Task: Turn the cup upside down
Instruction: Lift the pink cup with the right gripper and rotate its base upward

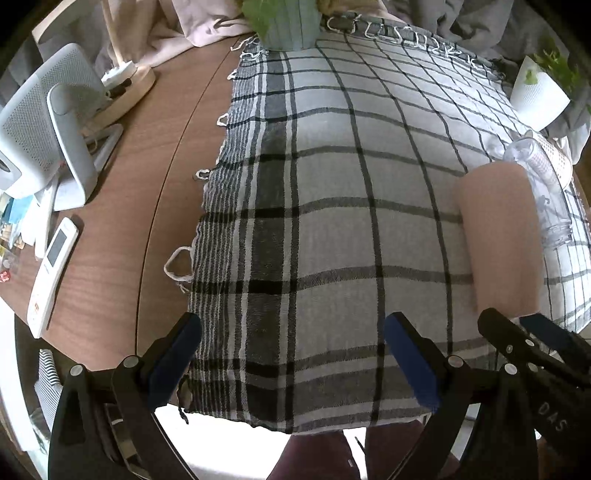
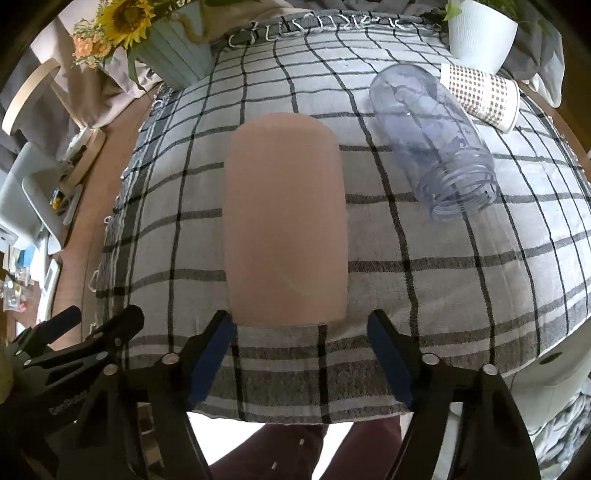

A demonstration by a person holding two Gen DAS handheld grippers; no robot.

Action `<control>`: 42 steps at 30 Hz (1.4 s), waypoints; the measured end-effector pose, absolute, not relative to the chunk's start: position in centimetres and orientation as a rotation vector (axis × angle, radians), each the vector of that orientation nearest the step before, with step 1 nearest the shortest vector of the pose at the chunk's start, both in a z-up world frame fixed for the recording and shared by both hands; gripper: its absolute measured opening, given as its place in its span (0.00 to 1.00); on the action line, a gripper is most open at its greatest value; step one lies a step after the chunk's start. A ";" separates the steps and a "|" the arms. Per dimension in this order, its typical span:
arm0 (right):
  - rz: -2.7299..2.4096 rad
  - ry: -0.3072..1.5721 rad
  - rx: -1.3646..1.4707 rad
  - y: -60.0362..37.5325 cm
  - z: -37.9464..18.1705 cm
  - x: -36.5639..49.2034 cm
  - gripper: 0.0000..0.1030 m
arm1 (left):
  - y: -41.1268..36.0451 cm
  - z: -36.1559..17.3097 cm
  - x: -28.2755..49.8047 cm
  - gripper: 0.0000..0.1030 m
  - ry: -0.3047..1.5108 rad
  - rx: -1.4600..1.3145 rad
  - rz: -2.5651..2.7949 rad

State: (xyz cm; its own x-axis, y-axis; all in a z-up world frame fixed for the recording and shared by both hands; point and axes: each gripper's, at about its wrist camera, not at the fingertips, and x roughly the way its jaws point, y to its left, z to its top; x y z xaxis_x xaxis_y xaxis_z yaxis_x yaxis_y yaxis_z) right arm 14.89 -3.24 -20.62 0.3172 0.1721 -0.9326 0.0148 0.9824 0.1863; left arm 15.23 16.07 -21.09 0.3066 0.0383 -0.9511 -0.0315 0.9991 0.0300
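Note:
A tall pink cup point(image 2: 286, 221) stands on the plaid cloth point(image 2: 461, 277) with its closed rounded end up, just ahead of my right gripper point(image 2: 301, 356). The right gripper is open and empty, its blue pads point(image 2: 212, 362) apart on either side below the cup. The cup also shows in the left wrist view point(image 1: 498, 240), at the right. My left gripper point(image 1: 293, 363) is open and empty over the cloth's near edge, left of the cup. The right gripper's fingers point(image 1: 535, 339) show at the left view's lower right.
A clear plastic bottle point(image 2: 436, 144) lies on its side at the back right, next to a dotted paper cup point(image 2: 480, 96) on its side. A white plant pot point(image 2: 480, 33) and a blue flower pot point(image 2: 177, 51) stand at the back. A fan point(image 1: 40, 125) and remote point(image 1: 51, 273) lie on the wooden table point(image 1: 129, 221) to the left.

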 end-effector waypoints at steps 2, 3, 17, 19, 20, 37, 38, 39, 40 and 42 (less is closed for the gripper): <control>0.113 1.249 0.187 -3.3 -20.7 14.9 0.67 | 16.0 -21.1 15.4 0.98 1.252 0.011 0.048; 0.114 1.247 0.186 -3.3 -20.7 14.9 0.67 | 15.9 -21.0 15.5 0.98 1.246 0.018 0.051; 0.135 1.223 0.170 -3.2 -19.9 14.8 0.58 | 15.3 -20.8 15.7 0.98 1.231 0.001 0.036; 0.133 1.216 0.163 -3.2 -19.3 14.8 0.58 | 15.2 -20.7 15.7 0.98 1.226 -0.001 0.031; 0.131 1.210 0.156 -3.2 -19.0 14.9 0.58 | 15.2 -20.5 15.8 0.98 1.223 -0.003 0.028; 0.114 1.167 0.109 -3.0 -15.1 17.0 0.58 | 15.4 -16.8 17.8 0.98 1.087 0.001 0.047; 0.114 1.162 0.106 -3.0 -15.0 17.1 0.58 | 15.4 -16.6 18.0 0.98 1.079 0.002 0.047; 0.113 1.158 0.104 -2.9 -14.9 17.4 0.58 | 15.5 -16.5 18.1 0.98 1.073 0.004 0.049; 0.113 1.152 0.100 -2.9 -14.7 17.7 0.58 | 15.5 -16.3 18.4 0.98 1.065 0.005 0.049; 0.112 1.140 0.097 -2.8 -14.3 18.3 0.58 | 15.6 -15.9 18.8 0.98 1.056 0.000 0.053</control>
State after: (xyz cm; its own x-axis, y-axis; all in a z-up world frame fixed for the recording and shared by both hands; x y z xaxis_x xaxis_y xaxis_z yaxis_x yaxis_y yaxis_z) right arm 18.32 -2.80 -14.27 0.4127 0.1382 -0.9003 -0.0397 0.9902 0.1338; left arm 18.80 15.61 -15.94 0.4916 0.0437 -0.8697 -0.0435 0.9987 0.0256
